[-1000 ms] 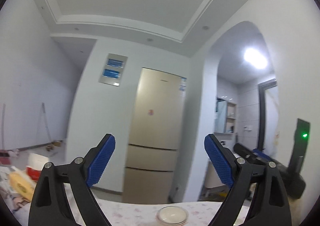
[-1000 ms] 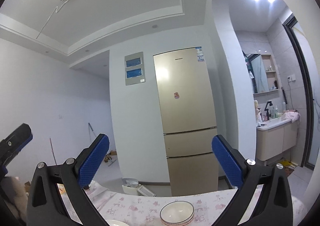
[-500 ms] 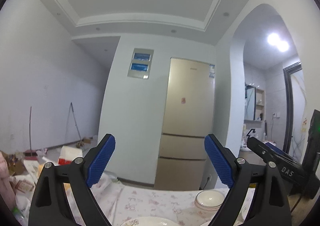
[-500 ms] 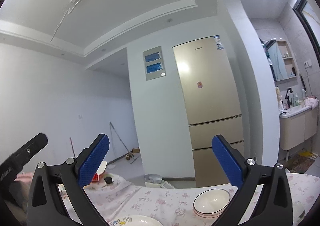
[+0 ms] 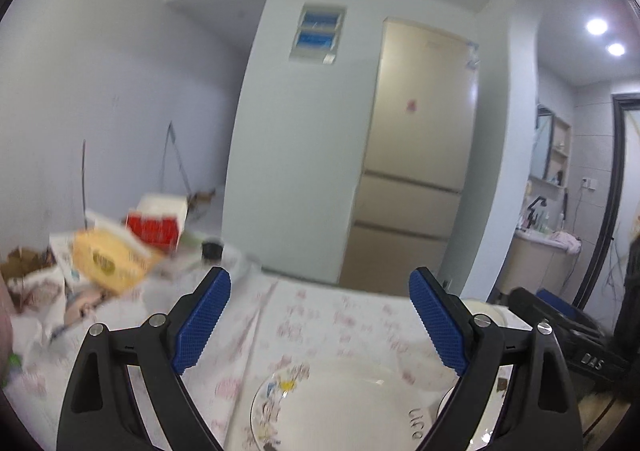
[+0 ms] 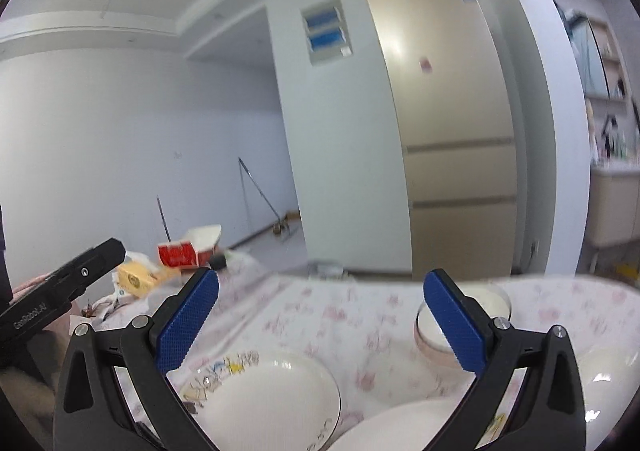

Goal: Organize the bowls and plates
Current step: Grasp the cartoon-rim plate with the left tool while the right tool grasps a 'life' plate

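Floral tablecloth (image 6: 328,315) bears white cartoon-rimmed plate (image 6: 264,399)

"DAS" – right tool (image 5: 592,361); "GenRobot.AI" – left tool (image 6: 30,317).

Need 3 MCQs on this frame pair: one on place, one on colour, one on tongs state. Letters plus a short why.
1. Where does the small white bowl sit in the right wrist view?
A. behind the right tongs' right finger
B. on the floor
C. stacked on the patterned plate

2. What colour are the pads on the left tongs?
A. red
B. blue
C. green

3. What state are the right tongs in?
A. shut on a bowl
B. shut on a plate
C. open, nothing between the fingers

Key: 1 A, the bowl stands on the floral tablecloth, partly hidden by that finger. 2 B, both pads show blue textured faces. 3 C, the fingers stand wide apart, with the patterned plate lying below them on the table, ungripped.
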### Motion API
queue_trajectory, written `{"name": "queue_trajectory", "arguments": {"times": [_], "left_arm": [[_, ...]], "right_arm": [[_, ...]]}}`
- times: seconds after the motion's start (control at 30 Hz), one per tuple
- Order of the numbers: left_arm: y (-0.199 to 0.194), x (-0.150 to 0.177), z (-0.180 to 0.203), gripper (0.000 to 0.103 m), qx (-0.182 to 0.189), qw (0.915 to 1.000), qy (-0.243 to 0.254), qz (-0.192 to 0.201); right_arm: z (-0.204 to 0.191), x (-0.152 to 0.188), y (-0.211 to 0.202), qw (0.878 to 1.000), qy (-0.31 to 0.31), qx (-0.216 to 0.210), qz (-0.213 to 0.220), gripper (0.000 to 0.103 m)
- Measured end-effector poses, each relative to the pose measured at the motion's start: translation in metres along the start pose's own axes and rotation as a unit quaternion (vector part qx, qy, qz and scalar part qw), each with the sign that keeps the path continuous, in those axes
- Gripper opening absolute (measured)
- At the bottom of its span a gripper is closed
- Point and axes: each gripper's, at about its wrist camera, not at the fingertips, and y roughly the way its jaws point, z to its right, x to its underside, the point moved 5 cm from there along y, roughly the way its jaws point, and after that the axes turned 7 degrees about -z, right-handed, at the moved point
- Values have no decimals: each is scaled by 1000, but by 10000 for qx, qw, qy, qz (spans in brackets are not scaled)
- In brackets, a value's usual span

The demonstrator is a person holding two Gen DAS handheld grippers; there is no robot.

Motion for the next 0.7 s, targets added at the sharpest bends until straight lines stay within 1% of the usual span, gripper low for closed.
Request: {"name": "queue_trajectory", "arguments": {"times": [0.1, 0.13, 0.2, 0.23, 0.27, 0.3, 0.33, 0.37, 0.43, 0.47, 0.5, 0.63, 0.67, 0.7], "left_arm": [[21, 14, -17, 92, -163, 9989, -170, -403], [33, 19, -22, 92, -210, 9975, -220, -639], [49, 26, -31, 92, -160, 9938, -338, -1046], [63, 34, -37, 92, -59, 9893, -489, -1372], [70, 39, -42, 92, 0, 9857, -616, -1570], [81, 48, -49, 91, 124, 9789, -849, -1855], [87, 54, -55, 85, 228, 9734, -1045, -2027], [95, 62, -63, 81, 352, 9651, -1312, -2240], [107, 73, -75, 68, 463, 9514, -1671, -2545], [111, 78, -79, 65, 443, 9465, -1777, -2655], [116, 84, -83, 63, 342, 9434, -1805, -2761], [127, 92, -85, 62, 79, 9417, -1641, -2937], [129, 93, -85, 61, 47, 9413, -1615, -2965], [130, 95, -85, 58, 25, 9414, -1576, -2982]], "right_arm": [[8, 14, 17, 9994, 120, 21, -337, 103], [10, 18, 22, 9987, 146, 8, -489, 103], [12, 24, 36, 9963, 260, -128, -809, 102], [13, 27, 43, 9942, 342, -223, -993, 98], [14, 32, 50, 9914, 439, -319, -1189, 95], [15, 38, 59, 9872, 575, -441, -1423, 88], [17, 44, 66, 9828, 709, -539, -1616, 81], [20, 51, 73, 9780, 848, -608, -1805, 78], [25, 64, 86, 9683, 1070, -723, -2137, 71], [27, 70, 91, 9646, 1143, -750, -2255, 70], [29, 75, 95, 9612, 1209, -762, -2359, 68], [32, 88, 106, 9527, 1297, -803, -2627, 54], [32, 90, 108, 9515, 1302, -808, -2666, 53], [30, 92, 112, 9506, 1292, -830, -2696, 49]]}}
